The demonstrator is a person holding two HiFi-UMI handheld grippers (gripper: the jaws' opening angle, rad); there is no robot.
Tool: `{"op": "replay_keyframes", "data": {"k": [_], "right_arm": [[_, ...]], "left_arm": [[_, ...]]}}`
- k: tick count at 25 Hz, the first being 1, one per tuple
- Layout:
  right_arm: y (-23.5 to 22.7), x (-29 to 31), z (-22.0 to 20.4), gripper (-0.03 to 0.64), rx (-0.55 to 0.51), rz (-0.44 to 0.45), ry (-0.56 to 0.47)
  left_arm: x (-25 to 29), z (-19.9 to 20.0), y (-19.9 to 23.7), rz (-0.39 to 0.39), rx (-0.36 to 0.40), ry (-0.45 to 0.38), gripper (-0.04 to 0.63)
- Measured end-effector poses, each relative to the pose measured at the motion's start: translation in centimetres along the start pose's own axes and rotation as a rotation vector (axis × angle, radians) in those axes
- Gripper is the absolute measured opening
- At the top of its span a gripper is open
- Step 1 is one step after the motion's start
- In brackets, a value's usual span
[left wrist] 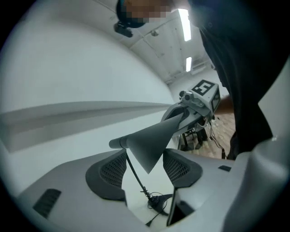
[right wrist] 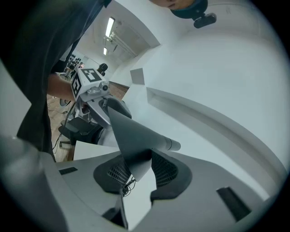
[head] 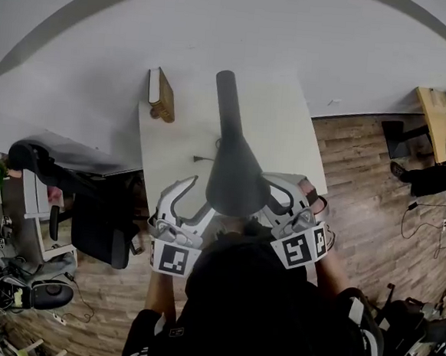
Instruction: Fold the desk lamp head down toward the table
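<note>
white table [head: 288,132] by a wall: right gripper [right wrist: 138,171] clamps the rim of the shade [right wrist: 131,136]; left gripper [left wrist: 144,170] stands wide, jaws either side of the shade.

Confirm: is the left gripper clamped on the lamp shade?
No: on the left gripper the jaws stand apart, with a gap showing on each side of the shade.
</note>
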State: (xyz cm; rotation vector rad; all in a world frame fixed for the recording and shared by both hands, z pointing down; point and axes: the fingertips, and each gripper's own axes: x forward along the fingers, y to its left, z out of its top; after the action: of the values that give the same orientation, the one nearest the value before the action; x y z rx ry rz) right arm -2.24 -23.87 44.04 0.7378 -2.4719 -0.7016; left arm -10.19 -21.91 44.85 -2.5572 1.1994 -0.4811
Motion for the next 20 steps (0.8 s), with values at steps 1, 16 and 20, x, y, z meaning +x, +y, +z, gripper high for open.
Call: {"op": "replay_keyframes", "data": {"k": [1, 16, 20], "right_arm": [[0.0, 0.0, 0.0, 0.129, -0.002, 0.002, 0.001], [1.2, 0.5, -1.5, 0.13, -0.132, -0.022, 0.053], [2.0, 1.0, -2.8, 0.143, -0.203, -0.03, 0.069]], "left_arm": [[-0.1, 0.7, -0.2, -0.01, 0.052, 0.007, 0.255], [1.5, -0.2, -2.6, -0.111, 0.394, 0.118, 0.161], [2.0, -1.7, -3.2, -0.069, 0.483, 0.138, 0.16]]}}
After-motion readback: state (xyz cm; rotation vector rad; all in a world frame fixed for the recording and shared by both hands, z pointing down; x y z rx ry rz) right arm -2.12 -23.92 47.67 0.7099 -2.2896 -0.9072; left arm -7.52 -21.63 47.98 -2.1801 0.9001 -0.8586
